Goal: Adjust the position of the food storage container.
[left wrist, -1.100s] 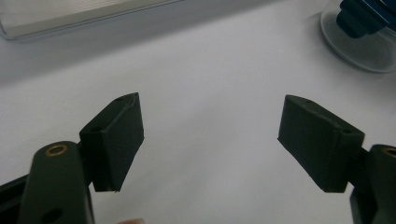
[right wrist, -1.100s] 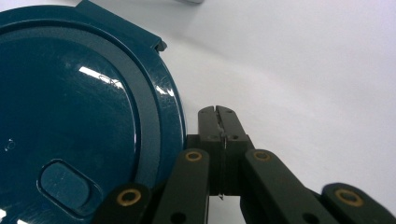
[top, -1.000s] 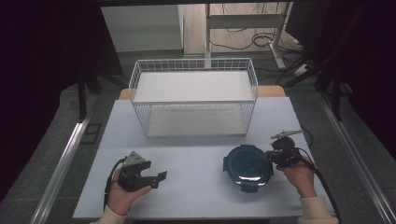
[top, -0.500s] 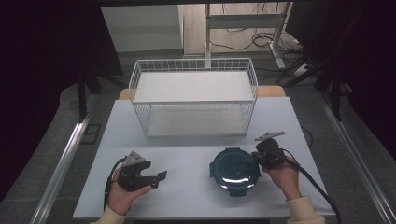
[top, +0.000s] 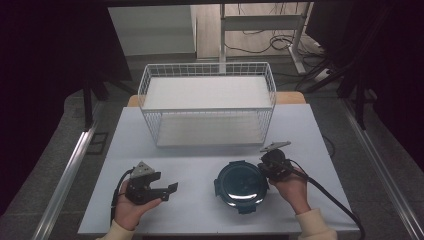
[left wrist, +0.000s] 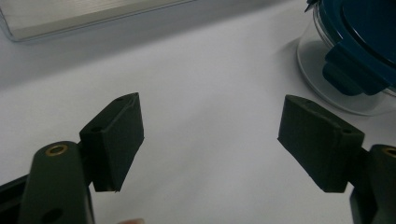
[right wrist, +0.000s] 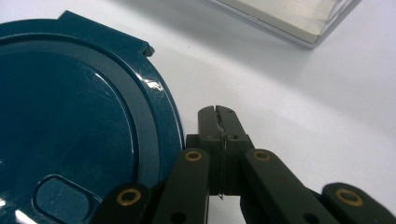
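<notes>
The jaws of the right gripper [right wrist: 218,112] are seen pressed together with nothing between them, and the round container with the dark blue lid [right wrist: 70,126] lies just beside them, at their left, on the white table [top: 200,200]. The jaws of the left gripper [left wrist: 210,135] are held wide apart over bare tabletop; the container is seen beyond its right jaw, apart from it.
</notes>
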The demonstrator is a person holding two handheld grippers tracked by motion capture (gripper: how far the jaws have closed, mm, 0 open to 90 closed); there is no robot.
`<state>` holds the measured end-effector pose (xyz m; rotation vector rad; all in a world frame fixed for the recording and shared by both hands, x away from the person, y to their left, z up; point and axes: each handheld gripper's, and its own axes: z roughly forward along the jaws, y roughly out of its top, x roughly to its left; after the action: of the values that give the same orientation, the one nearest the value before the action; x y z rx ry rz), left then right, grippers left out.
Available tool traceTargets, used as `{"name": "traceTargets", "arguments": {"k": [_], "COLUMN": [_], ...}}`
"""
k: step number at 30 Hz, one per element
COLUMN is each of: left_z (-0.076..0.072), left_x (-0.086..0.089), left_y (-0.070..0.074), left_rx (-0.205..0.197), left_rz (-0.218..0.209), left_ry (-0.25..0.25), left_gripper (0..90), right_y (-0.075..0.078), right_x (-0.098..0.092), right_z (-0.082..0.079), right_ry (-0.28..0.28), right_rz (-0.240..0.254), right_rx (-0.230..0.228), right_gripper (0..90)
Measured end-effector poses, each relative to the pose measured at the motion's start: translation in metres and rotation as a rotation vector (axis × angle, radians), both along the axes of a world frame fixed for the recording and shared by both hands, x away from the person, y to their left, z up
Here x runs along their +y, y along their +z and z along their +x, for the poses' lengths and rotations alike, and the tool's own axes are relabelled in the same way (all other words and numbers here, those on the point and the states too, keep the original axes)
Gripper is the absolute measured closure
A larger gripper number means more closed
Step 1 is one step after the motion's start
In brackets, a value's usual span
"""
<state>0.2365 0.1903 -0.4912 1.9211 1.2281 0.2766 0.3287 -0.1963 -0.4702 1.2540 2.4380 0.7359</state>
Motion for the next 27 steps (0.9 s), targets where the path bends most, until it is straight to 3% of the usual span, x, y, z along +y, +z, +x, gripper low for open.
{"name": "traceTargets", "arguments": {"k": [7,14,18,21,27], "left_z": [-0.001,0.000,-0.001,-0.001,0.000], "left_x": [0.003,0.004,0.003,0.002,0.002], "left_y": [0.002,0.002,0.002,0.002,0.002], "left_rx": [-0.005,-0.004,-0.006,-0.005,-0.005], "left_rz": [-0.006,-0.009,-0.010,-0.009,-0.008], "left_ry": [0.005,0.005,0.000,-0.002,0.000], "left_gripper": [21.9,21.9,21.9,21.9,21.9], "right_y": [0.002,-0.007,-0.014,-0.015,-0.015], "right_x": [-0.012,-0.040,-0.037,-0.032,-0.028], "right_z": [-0.002,-0.028,-0.039,-0.043,-0.042], "right_ry": [-0.001,-0.045,-0.034,-0.016,-0.035], "right_rz": [0.005,0.011,0.004,0.035,0.020], "right_rx": [0.002,0.048,0.076,0.098,0.091], "right_gripper": [89.8,89.8,89.7,89.7,89.8]}}
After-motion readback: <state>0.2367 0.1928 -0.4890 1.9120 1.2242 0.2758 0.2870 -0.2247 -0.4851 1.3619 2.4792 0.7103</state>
